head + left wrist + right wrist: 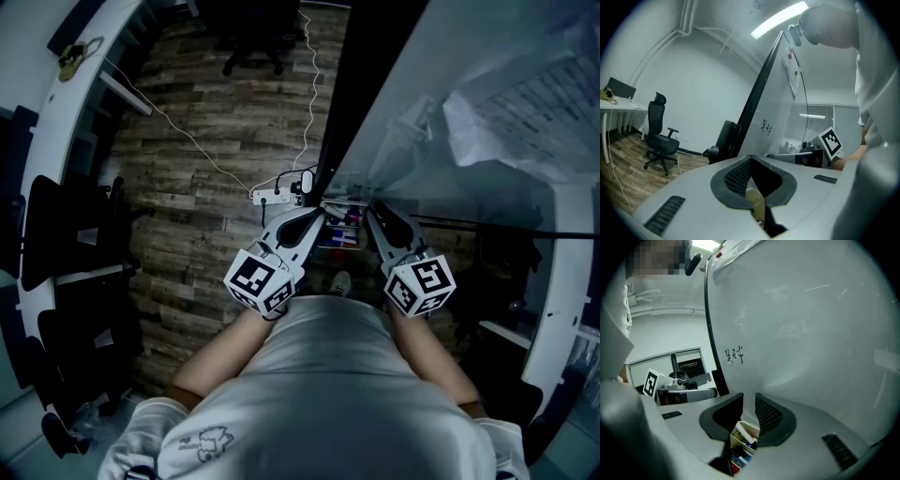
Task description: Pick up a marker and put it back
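The left gripper [751, 158] has its jaws met at the tips, empty. The right gripper [749, 398] has its jaws slightly parted, empty; below their gap sits what seems to be a marker tray [746, 427].

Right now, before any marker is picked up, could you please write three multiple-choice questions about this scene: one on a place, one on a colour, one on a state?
1. Where is the white box of coloured markers?
A. On the wooden floor
B. At the foot of the glossy white whiteboard, beyond the right gripper
C. On the desk

2. What colour is the wheeled office chair?
A. Red
B. White
C. Black

3. How do the jaws of the left gripper stand?
A. Together, with nothing between them
B. Shut on a marker
C. Wide apart

Answers:
1 B: the right gripper view shows the box through the narrow jaw gap, against the board.
2 C: its seat, back and base are all black.
3 A: the pads meet at the tips and nothing is between them.
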A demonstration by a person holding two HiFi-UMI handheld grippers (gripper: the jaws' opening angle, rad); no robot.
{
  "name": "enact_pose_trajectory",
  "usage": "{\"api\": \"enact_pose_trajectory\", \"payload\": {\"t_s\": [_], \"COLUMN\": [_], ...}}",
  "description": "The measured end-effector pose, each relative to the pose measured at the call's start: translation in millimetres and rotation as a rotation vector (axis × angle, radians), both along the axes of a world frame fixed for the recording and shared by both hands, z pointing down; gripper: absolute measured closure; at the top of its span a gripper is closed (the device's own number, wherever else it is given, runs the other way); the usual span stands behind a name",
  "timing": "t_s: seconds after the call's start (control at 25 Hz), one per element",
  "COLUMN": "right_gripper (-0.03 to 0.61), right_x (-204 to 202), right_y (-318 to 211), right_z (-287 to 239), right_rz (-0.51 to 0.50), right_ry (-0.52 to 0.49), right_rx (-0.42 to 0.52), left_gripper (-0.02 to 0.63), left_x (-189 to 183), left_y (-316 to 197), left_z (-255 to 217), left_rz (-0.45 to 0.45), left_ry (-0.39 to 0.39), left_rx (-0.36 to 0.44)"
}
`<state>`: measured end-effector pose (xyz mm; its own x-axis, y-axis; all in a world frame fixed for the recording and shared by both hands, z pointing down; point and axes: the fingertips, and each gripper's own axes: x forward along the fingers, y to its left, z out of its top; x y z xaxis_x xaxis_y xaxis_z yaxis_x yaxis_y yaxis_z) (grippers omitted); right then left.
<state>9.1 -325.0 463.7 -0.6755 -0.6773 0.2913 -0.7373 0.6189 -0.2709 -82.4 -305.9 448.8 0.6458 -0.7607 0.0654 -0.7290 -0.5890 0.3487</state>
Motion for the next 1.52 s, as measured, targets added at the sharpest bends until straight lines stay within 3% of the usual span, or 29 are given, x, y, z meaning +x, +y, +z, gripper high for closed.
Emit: {"api": "enact_pose_trajectory", "payload": {"t_s": [0.6, 0.84, 1.04, 1.28, 1.52], "right_gripper": [0.503, 0.506, 0.506, 0.506, 0.506], "right_x": [37, 53, 38, 30, 19], "right_y": [21, 39, 58, 74, 93], "right_z": [-23, -28, -32, -35, -44], "right_rz": [-0.083, -0.152, -0.197, -0.196, -0.167], "right_ry": [-0.043, -0.074, -0.098, -0.117, -0.13], "right_rx": [0.059, 0.069, 0.07, 0.048, 0.035], "left_gripper": [0.609, 0.609, 0.609, 0.609, 0.609], "left_x": [25, 43, 30, 28, 21], "left_y": [31, 58, 86, 99, 116], "left_z": [-22, -15, -8, -11, -22], "left_rz": [-0.128, -0.196, -0.23, -0.199, -0.13], "left_ry": [-0.03, -0.05, -0.08, -0.085, -0.109], "left_rx": [0.058, 0.037, 0.016, 0.009, 0.057]}}
